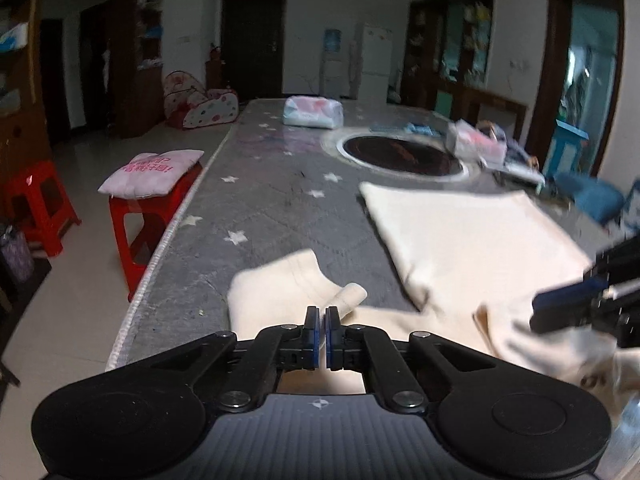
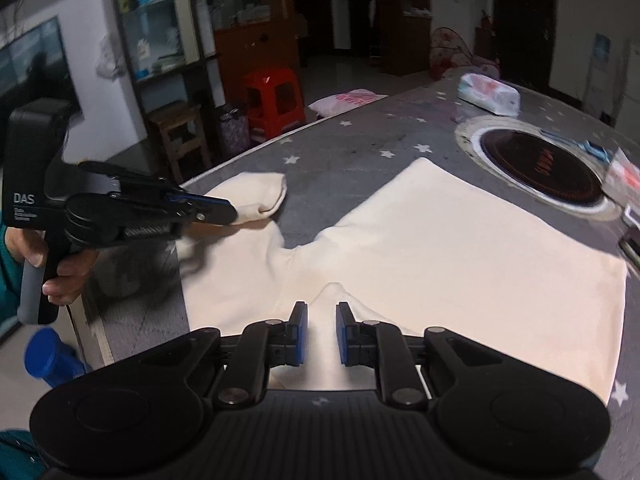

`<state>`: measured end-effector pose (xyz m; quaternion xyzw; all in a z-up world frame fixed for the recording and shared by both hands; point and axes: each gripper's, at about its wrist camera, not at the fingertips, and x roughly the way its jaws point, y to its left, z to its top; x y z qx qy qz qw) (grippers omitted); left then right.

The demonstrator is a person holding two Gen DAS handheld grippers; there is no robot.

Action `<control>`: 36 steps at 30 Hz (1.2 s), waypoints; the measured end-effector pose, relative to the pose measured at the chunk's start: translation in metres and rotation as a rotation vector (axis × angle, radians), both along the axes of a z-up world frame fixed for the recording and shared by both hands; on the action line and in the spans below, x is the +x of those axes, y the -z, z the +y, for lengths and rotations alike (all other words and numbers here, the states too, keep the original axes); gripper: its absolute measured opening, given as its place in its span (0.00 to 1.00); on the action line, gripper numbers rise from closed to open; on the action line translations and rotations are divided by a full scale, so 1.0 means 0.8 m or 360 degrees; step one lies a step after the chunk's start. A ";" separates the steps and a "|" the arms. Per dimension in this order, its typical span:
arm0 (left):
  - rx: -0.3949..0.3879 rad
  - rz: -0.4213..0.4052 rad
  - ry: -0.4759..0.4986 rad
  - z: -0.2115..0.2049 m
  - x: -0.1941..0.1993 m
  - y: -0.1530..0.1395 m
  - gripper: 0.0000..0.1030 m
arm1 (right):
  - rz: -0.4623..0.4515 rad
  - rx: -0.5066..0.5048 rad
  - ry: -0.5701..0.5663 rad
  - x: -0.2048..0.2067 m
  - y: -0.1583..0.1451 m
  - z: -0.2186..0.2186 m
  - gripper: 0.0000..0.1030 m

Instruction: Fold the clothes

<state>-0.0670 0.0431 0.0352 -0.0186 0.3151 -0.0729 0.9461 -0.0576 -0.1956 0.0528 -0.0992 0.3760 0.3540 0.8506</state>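
A cream garment [image 2: 440, 248] lies spread on the grey star-patterned table [image 2: 344, 160]; it also shows in the left wrist view [image 1: 472, 240]. Its sleeve [image 2: 256, 196] is folded back near the table's left edge. My left gripper [image 1: 322, 320] is shut, just above the sleeve [image 1: 280, 284]; whether cloth is pinched between its pads is hidden. It also shows in the right wrist view [image 2: 228, 210], touching the sleeve. My right gripper [image 2: 322, 312] is open a little, with a raised peak of cloth [image 2: 330, 292] between its fingers. Its blurred tip [image 1: 560, 304] shows in the left wrist view.
A round black hotplate [image 1: 400, 152] is set in the table's middle. A white and pink packet [image 1: 314, 110] lies at the far end. Clutter [image 1: 480, 140] sits on the right side. A red stool [image 1: 136, 216] with a pink cushion [image 1: 152, 170] stands by the left edge.
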 end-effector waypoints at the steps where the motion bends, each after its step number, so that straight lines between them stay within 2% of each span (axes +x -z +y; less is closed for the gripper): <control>1: -0.0032 0.0003 0.0001 0.002 0.000 -0.003 0.03 | 0.0008 0.0006 0.0011 0.001 -0.001 -0.002 0.14; 5: -0.0003 -0.0031 0.0023 -0.006 -0.007 -0.012 0.02 | 0.0005 0.0021 0.0033 0.000 -0.004 -0.008 0.14; 10: -0.0098 -0.0055 0.0041 -0.015 -0.015 -0.031 0.02 | -0.0012 0.0046 0.0065 -0.003 -0.011 -0.019 0.14; 14: -0.0247 -0.0096 0.0122 -0.031 -0.023 -0.058 0.01 | -0.0009 0.0093 0.0106 -0.002 -0.017 -0.031 0.14; 18: -0.0445 -0.0134 0.0246 -0.054 -0.028 -0.085 0.01 | -0.0022 0.0107 0.0140 -0.003 -0.023 -0.045 0.14; 21: -0.0623 -0.0131 0.0338 -0.080 -0.025 -0.095 0.01 | -0.0038 0.0114 0.0191 -0.006 -0.029 -0.062 0.14; 23: -0.0686 -0.0130 0.0413 -0.104 -0.025 -0.095 0.02 | -0.0048 0.0123 0.0246 -0.008 -0.033 -0.079 0.14; 25: -0.0635 -0.0093 0.0520 -0.140 -0.027 -0.084 0.02 | -0.0079 0.0088 0.0318 -0.011 -0.035 -0.098 0.14; 29: -0.0439 0.0007 0.0677 -0.187 -0.041 -0.052 0.06 | -0.0096 -0.0040 0.0464 -0.015 -0.028 -0.136 0.14; 32: -0.0394 0.0038 0.0684 -0.183 -0.047 -0.039 0.09 | -0.0012 0.0011 0.0566 -0.018 -0.018 -0.165 0.14; 33: -0.0378 0.0040 0.0676 -0.179 -0.049 -0.036 0.14 | 0.0020 0.0044 0.0575 -0.019 -0.016 -0.170 0.15; 36: -0.0322 0.0028 0.0603 -0.154 -0.054 -0.031 0.17 | 0.0078 0.0118 0.0555 -0.021 -0.009 -0.175 0.15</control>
